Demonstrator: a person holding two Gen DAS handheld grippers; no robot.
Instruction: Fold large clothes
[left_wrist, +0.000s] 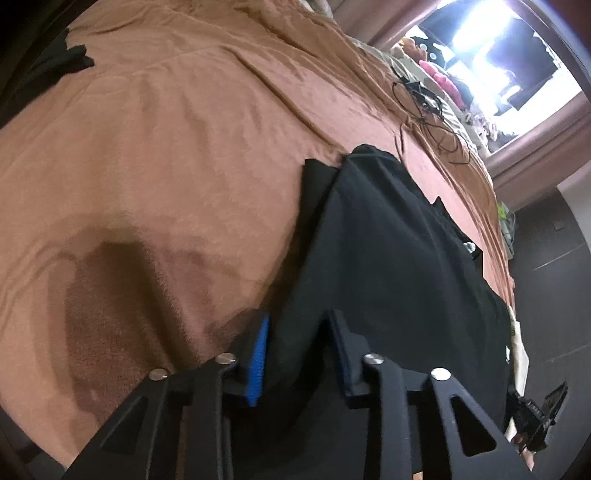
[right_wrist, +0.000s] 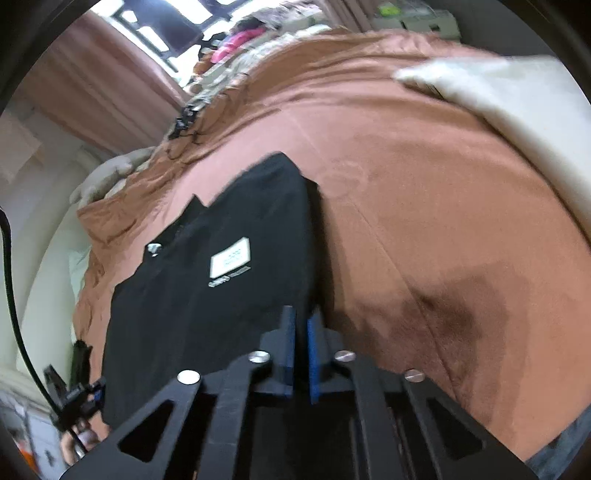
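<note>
A black garment lies folded lengthwise on a brown bed cover. My left gripper has its blue pads closed on a thick bunch of the garment's near edge. In the right wrist view the same black garment shows a white label on top. My right gripper is shut on the garment's near right corner, its pads almost touching with thin cloth between them. The cloth under both sets of fingers is hidden.
Black cables lie on the bed beyond the garment. Another dark cloth sits at the far left corner. A white pillow lies at the right. The bed's edge drops to a dark floor. A bright window is behind.
</note>
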